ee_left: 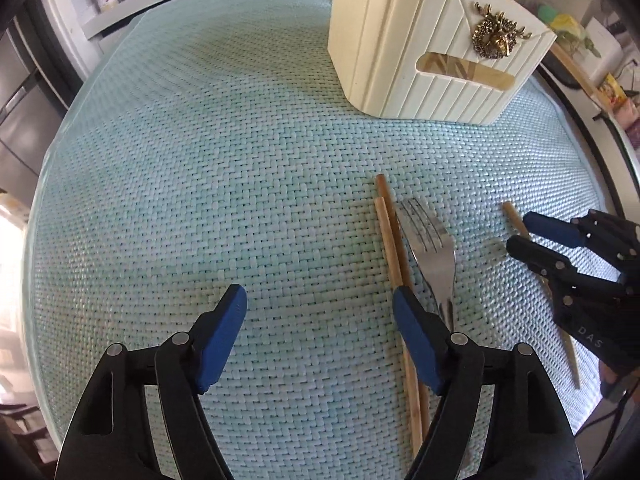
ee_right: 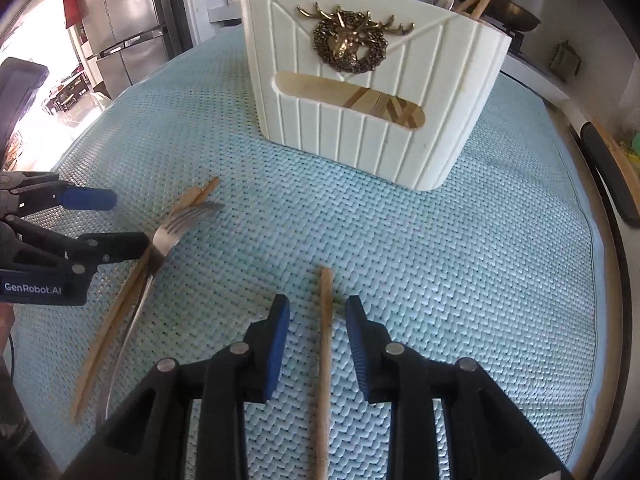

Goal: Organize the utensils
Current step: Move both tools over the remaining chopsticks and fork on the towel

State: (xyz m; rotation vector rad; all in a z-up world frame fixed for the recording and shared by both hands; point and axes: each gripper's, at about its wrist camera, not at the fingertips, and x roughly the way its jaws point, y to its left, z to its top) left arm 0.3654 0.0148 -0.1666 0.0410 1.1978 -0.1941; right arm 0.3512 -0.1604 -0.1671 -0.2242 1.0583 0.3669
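Right wrist: chopstick point(ee_right: 325, 344) between parted right claw point(ee_right: 316, 344) pads.

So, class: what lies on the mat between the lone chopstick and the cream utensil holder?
Nothing: in the right wrist view, only bare woven mat lies between the lone chopstick and the cream utensil holder.

Pale aqua woven mat point(ee_right: 440, 260), cream ribbed utensil holder point(ee_right: 360, 148) with brass stag emblem point(ee_right: 352, 42), tan chopsticks point(ee_left: 390, 248).
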